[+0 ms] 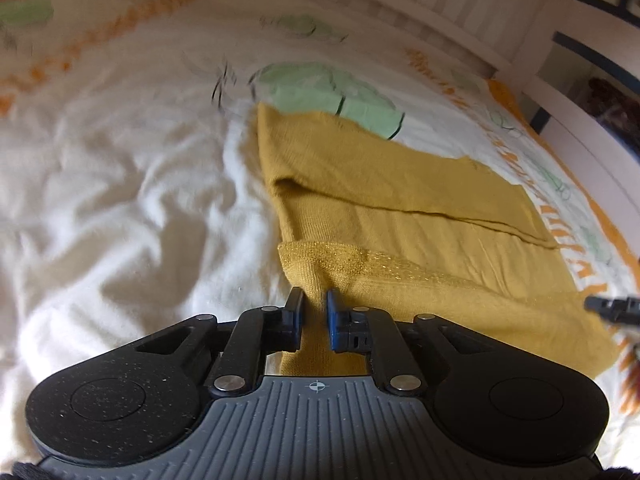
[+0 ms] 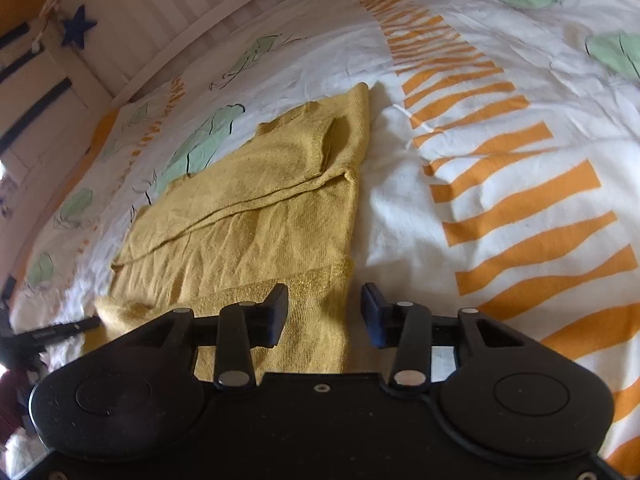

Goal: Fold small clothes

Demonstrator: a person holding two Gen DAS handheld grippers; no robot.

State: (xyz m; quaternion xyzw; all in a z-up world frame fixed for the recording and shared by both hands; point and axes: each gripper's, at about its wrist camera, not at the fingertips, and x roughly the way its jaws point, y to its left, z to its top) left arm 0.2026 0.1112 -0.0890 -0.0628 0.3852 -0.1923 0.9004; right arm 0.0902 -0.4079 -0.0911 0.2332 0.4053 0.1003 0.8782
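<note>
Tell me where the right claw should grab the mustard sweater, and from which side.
Take the mustard sweater at its near right hem corner, coming in from the near edge. The right claw already hangs open over that corner, and the ribbed hem lies flat there with a free edge. The left claw is pinching the hem's other corner, probably for an even lift.

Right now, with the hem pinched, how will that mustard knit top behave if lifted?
Probably floppy: the mustard top bunches between the left claw fingers. Likely light, being thin and creased. The free corner under the open right claw would probably sag.
</note>
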